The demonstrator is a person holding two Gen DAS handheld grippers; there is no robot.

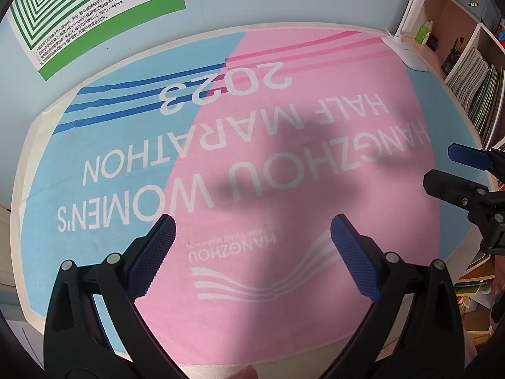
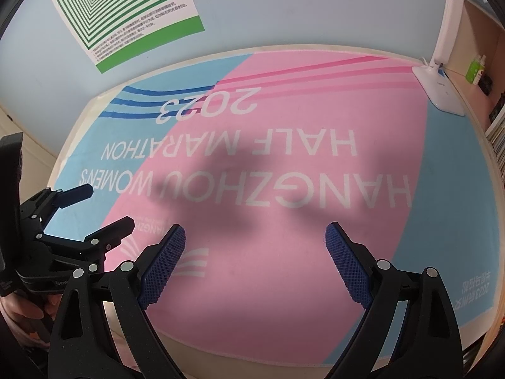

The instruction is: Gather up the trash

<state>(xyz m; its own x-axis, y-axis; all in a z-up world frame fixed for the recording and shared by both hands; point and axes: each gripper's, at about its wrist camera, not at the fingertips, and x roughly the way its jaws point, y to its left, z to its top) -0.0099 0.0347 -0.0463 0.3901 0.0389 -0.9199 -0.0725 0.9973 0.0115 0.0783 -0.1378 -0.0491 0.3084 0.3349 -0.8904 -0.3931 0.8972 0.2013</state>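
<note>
While no trash shows on the mat (image 1: 284, 189), I hold both tongs wide and empty above it.

Left tongs (image 1: 252, 230) and right tongs (image 2: 255, 237) hover side by side with jaws spread, probably so either can close on whatever turns up; their shadows fall on the mat. Nothing to collect lies in either view. A lamp base (image 2: 442, 94) sits at the mat's far right corner, a green poster (image 1: 79, 6) on the wall behind.
</note>
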